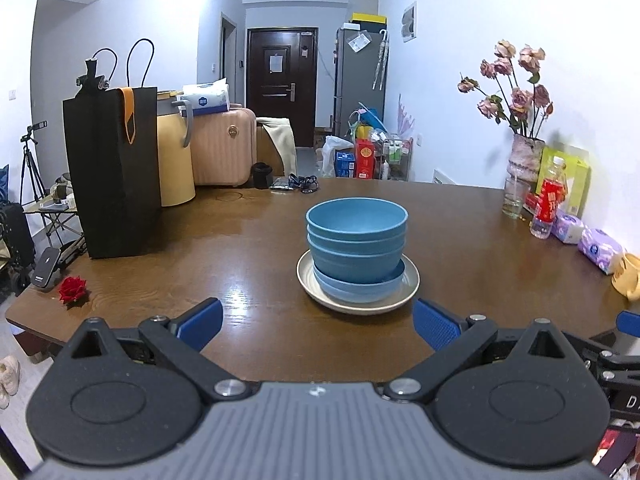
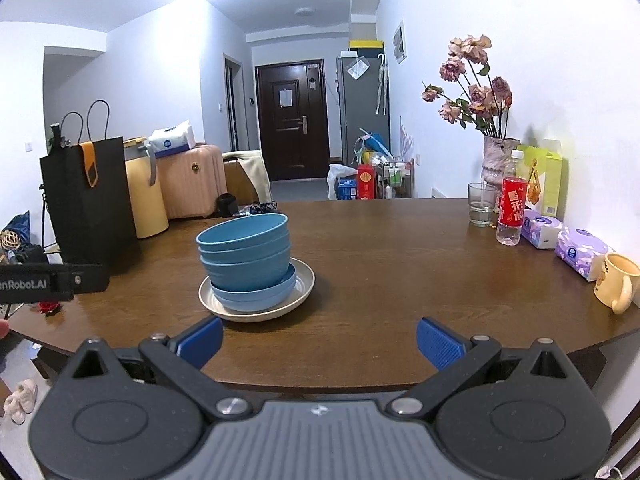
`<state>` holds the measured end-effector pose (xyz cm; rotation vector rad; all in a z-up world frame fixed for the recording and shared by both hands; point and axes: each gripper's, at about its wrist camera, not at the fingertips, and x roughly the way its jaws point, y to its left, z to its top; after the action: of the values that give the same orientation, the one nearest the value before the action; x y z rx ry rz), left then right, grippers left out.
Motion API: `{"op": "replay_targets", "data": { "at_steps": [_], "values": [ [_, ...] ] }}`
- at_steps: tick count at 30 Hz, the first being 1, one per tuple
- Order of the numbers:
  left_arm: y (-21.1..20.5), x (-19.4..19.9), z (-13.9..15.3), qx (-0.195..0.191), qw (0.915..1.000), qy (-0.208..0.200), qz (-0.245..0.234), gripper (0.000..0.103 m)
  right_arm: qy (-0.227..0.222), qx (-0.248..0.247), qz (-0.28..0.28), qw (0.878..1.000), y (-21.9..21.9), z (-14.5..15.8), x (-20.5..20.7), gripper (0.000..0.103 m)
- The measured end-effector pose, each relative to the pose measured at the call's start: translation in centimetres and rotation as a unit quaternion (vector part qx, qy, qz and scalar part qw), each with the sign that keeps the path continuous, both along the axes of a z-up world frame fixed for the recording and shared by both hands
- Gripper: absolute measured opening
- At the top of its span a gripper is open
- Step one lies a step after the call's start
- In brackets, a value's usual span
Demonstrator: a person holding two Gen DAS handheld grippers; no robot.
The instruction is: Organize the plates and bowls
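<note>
The blue bowls (image 1: 357,246) sit nested on the cream plate (image 1: 408,286) mid-tabletop (image 1: 240,264), seemingly sorted, while both the left gripper (image 1: 318,322) and right gripper (image 2: 319,338) hover short, fingers spread wide and empty.

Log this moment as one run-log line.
left gripper: open, empty | right gripper: open, empty | bowls: stacked on plate | plate: on table | contact: none

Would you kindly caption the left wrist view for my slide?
Open left gripper faces stacked blue bowls on a cream plate, wooden table.
</note>
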<state>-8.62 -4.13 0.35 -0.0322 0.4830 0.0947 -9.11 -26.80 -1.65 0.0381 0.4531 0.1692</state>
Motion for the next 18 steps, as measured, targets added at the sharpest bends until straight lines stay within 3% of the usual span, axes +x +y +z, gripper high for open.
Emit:
{"op": "replay_targets", "data": {
  "at_steps": [18],
  "values": [
    [-0.3,-1.6,-0.5,0.006,0.9999,0.006,-0.007,0.103,0.0,0.004,-0.01,1.0,-0.7,-0.5,-1.8,0.103]
  ]
}}
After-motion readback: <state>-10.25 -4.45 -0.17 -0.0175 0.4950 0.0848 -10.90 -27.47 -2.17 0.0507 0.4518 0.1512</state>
